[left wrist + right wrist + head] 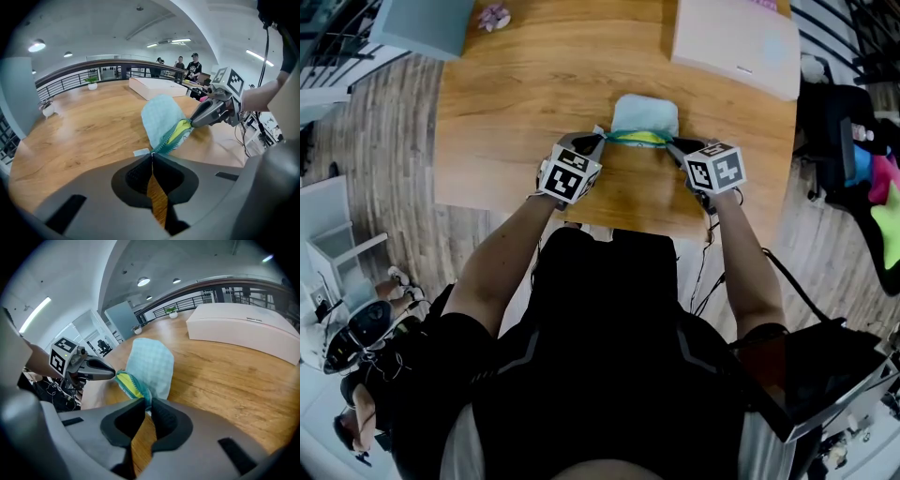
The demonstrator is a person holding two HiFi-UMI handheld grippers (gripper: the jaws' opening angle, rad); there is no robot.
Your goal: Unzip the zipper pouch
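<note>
A light blue zipper pouch (644,115) lies near the front edge of the wooden table (525,103), stretched between my two grippers. Its teal zipper (637,139) gapes, and yellow lining shows inside. My left gripper (600,139) is shut on the zipper's left end. In the left gripper view the jaws (151,154) meet on the teal tape beside a small white tag (140,152), with the pouch (161,117) beyond. My right gripper (675,143) is shut on the right end. In the right gripper view its jaws (147,401) pinch the pouch (150,363) at the teal edge.
A flat white box (736,39) sits at the table's back right. A grey-blue block (422,23) and a small flower pot (494,16) are at the back left. A black bag with bright items (862,169) lies on the floor to the right. People (187,68) stand far behind.
</note>
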